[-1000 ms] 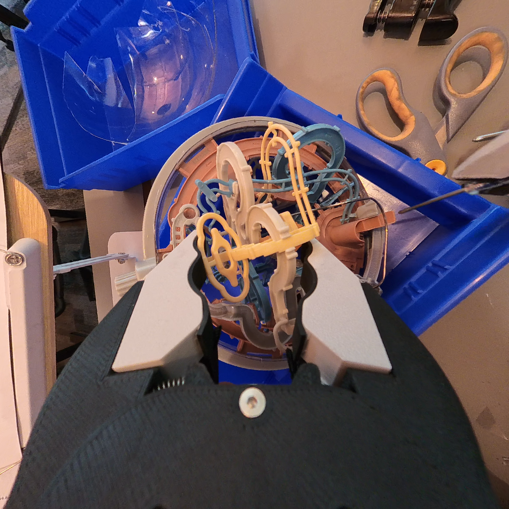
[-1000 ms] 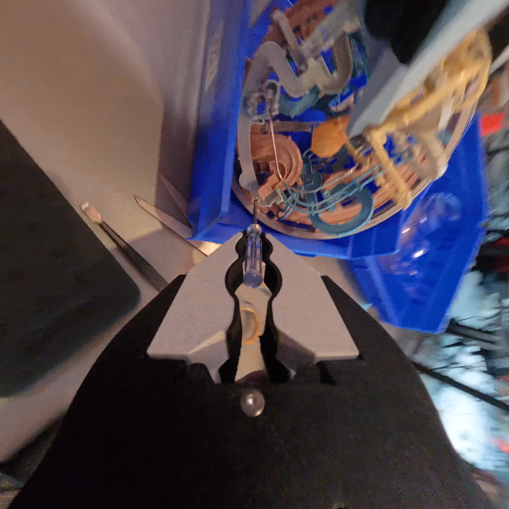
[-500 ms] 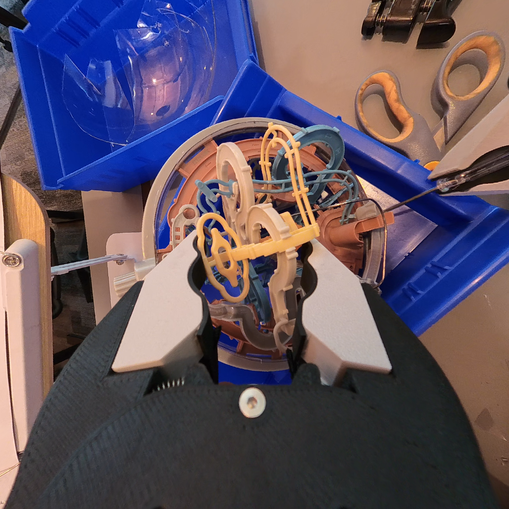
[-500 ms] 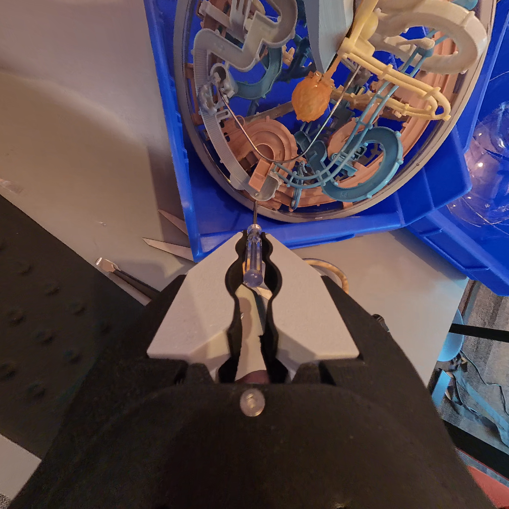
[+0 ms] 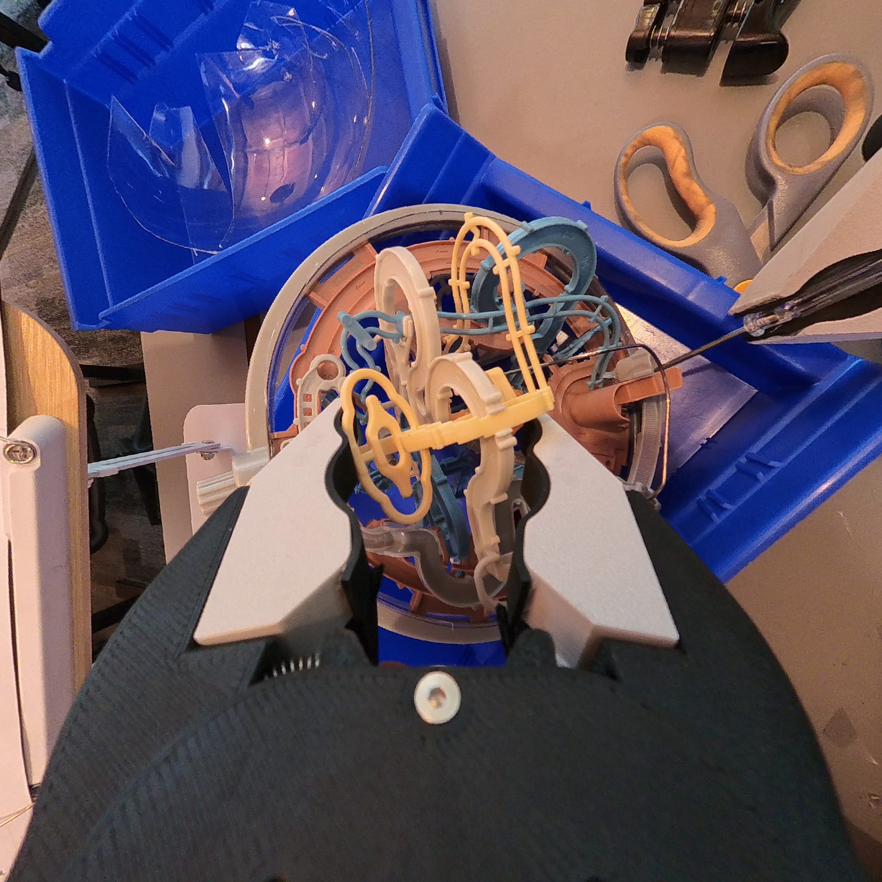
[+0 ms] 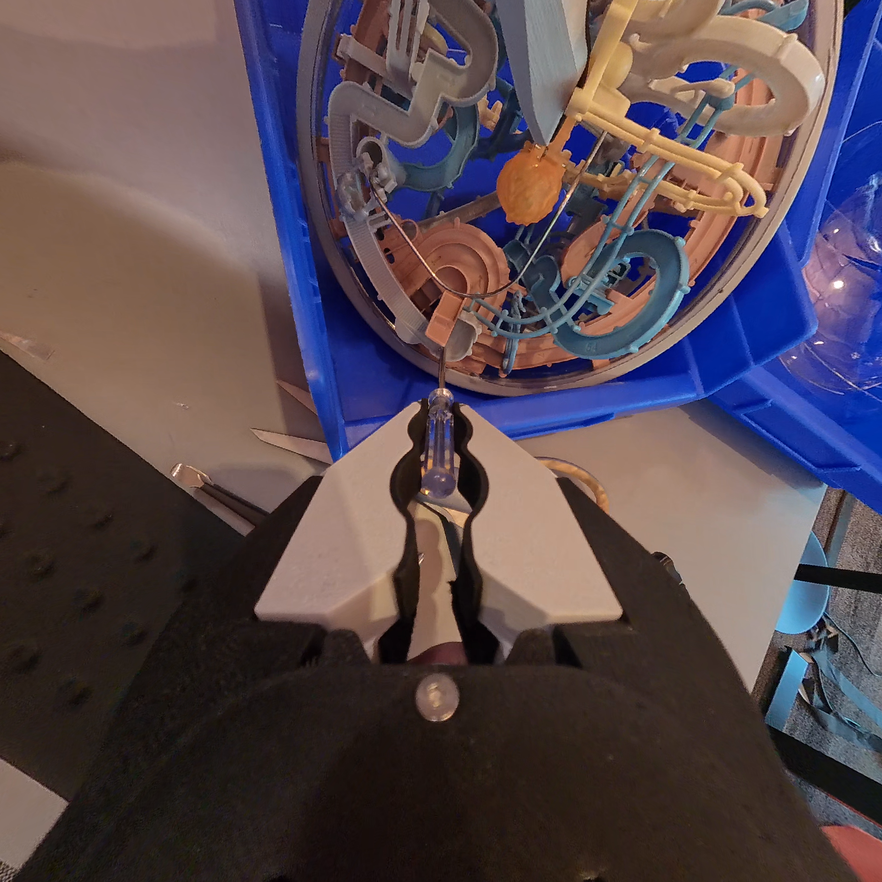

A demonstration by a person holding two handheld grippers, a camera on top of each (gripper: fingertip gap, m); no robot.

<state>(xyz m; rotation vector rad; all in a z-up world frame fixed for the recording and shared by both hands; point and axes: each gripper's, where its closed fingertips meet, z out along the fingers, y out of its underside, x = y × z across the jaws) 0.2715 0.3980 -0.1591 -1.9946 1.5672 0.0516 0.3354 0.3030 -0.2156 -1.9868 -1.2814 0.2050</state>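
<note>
The left hand-held gripper [image 5: 441,429] is closed on the inner track frame of a marble maze ball [image 5: 429,391]; its two grey fingers [image 5: 286,515] press the pale yellow and cream plastic loops from both sides. The maze is an open half sphere with a grey rim, with brown, teal and cream tracks inside. It sits in a blue plastic bin [image 5: 744,477] on the pale surface [image 5: 787,668].

The right hand-held gripper [image 6: 436,415] grips a small screwdriver [image 6: 435,451] with a clear handle. The thin shaft points at the brown piece at the edge of the maze [image 6: 444,324] and its tip seems to touch there.

A second blue bin [image 5: 143,267] behind holds the clear dome [image 5: 238,143]. Scissors with grey and orange handles [image 5: 716,191] lie on the surface beside the bins, near a black tool [image 5: 706,38].
</note>
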